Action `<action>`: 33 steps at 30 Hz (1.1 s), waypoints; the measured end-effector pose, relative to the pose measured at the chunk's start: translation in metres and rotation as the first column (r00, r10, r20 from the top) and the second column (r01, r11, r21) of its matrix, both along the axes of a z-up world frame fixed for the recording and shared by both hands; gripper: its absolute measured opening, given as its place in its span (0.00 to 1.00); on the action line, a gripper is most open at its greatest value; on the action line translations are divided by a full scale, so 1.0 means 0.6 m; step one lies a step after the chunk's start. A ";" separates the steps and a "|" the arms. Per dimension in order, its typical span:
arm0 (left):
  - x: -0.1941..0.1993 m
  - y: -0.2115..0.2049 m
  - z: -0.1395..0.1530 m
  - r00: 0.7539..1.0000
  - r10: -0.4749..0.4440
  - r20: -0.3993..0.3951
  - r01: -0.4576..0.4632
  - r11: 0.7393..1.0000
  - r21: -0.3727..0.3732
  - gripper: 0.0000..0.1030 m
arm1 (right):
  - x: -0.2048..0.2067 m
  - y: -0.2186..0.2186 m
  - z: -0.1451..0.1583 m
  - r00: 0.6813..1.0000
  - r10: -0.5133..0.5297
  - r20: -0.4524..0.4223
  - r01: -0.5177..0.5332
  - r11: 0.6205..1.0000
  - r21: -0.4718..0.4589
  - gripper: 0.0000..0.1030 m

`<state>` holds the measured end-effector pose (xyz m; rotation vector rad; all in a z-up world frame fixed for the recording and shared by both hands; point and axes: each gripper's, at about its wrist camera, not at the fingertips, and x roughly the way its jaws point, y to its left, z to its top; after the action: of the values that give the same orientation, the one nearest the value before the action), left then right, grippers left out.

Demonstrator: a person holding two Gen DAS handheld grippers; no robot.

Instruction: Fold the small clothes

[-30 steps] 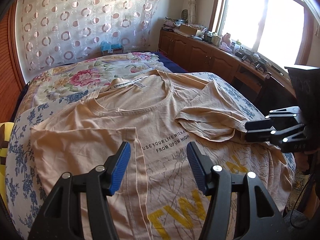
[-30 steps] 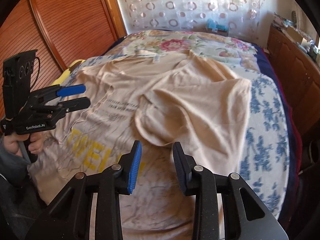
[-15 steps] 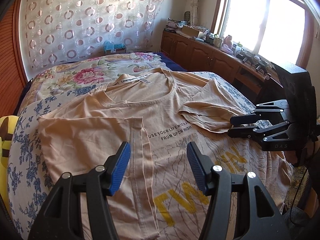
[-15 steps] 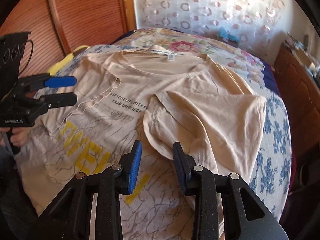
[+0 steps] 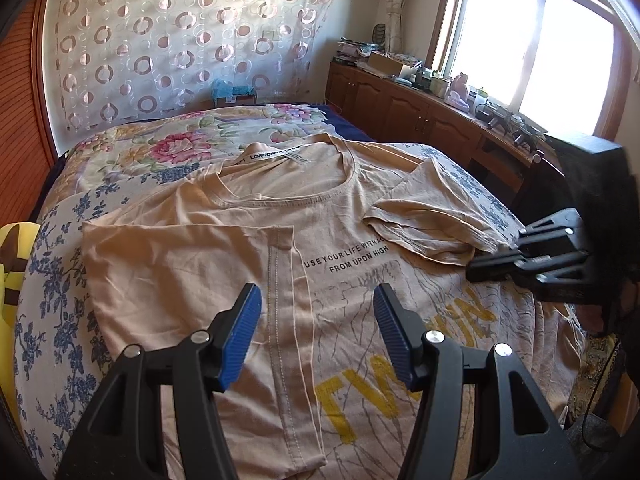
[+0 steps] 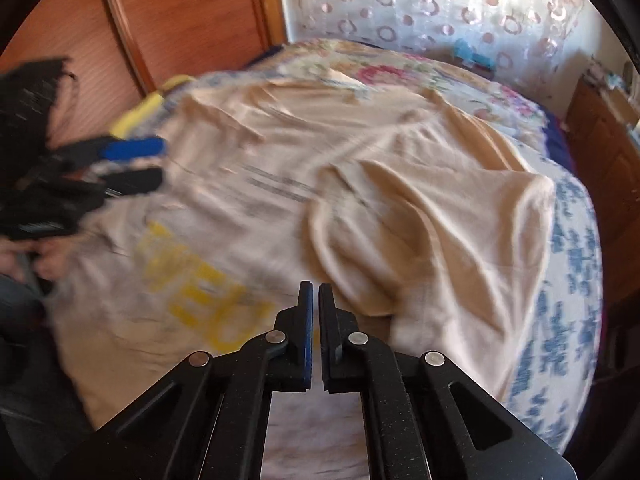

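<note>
A beige T-shirt with black text and yellow letters lies flat on the bed, both sleeves folded in over the chest. It also shows in the right wrist view, blurred. My left gripper is open and empty, hovering over the shirt's lower left part. My right gripper has its jaws nearly together with nothing between them, above the shirt near the folded right sleeve. It also shows at the right in the left wrist view. The left gripper appears at the left in the right wrist view.
The bed has a floral cover and a blue-flowered sheet. A yellow pillow lies at the left edge. Wooden cabinets with clutter run under the window. A wooden wardrobe stands at the left.
My right gripper has closed from open and moved quickly, blurring its view. My left gripper stays open and has drawn back a little.
</note>
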<state>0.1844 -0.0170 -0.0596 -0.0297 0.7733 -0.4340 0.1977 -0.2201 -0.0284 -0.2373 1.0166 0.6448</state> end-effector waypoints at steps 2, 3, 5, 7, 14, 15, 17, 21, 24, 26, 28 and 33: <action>0.000 0.001 0.000 1.000 0.003 -0.001 -0.003 1.000 -0.002 0.57 | -0.011 0.014 0.003 0.999 0.022 -0.027 -0.021 0.999 0.049 0.00; 0.001 0.002 0.001 1.000 0.004 -0.001 -0.004 1.000 -0.003 0.57 | -0.016 0.020 0.003 0.999 0.031 -0.026 -0.029 0.998 0.047 0.00; 0.000 0.002 0.001 1.000 0.004 -0.001 -0.004 1.000 -0.004 0.57 | -0.023 0.027 0.006 0.999 0.034 0.018 -0.034 0.999 0.008 0.00; 0.000 0.002 0.001 1.000 0.002 0.001 -0.002 1.000 -0.002 0.57 | -0.018 0.023 0.007 0.999 0.013 0.035 -0.013 1.000 0.000 0.00; 0.000 0.002 0.000 1.000 0.000 -0.002 0.000 1.000 -0.003 0.57 | 0.022 0.001 -0.008 0.997 -0.051 0.065 0.057 0.994 -0.098 0.33; 0.000 0.003 0.000 1.000 0.000 -0.002 0.000 1.000 -0.003 0.57 | 0.026 0.001 -0.015 0.997 -0.042 0.059 0.049 0.992 -0.115 0.33; -0.001 0.002 0.000 1.000 -0.001 0.000 0.001 1.000 -0.002 0.57 | 0.032 0.003 -0.027 0.999 -0.028 0.045 0.034 0.989 -0.144 0.29; -0.001 0.002 -0.002 1.000 0.004 0.001 -0.004 1.000 -0.002 0.57 | 0.030 0.001 -0.030 0.998 -0.005 0.062 0.017 0.982 -0.187 0.01; -0.001 0.002 -0.004 1.000 0.006 0.002 -0.006 1.000 -0.001 0.57 | 0.025 -0.004 -0.018 0.999 -0.007 0.054 0.016 0.987 -0.159 0.00; -0.001 0.004 -0.005 1.000 0.007 0.001 -0.007 1.000 -0.001 0.57 | 0.015 0.000 0.001 0.999 -0.009 0.038 0.013 0.995 -0.099 0.00; 0.001 0.005 -0.006 1.000 0.010 -0.003 -0.010 1.000 -0.005 0.57 | 0.006 0.005 0.010 1.000 -0.014 -0.002 0.014 1.000 -0.026 0.01; 0.002 0.004 -0.009 1.000 0.008 -0.010 -0.008 1.000 -0.004 0.57 | -0.011 0.020 0.002 0.999 0.003 -0.038 -0.002 1.000 0.020 0.40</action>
<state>0.1856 -0.0148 -0.0648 -0.0389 0.7818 -0.4285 0.1913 -0.2081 -0.0273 -0.2097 1.0462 0.6631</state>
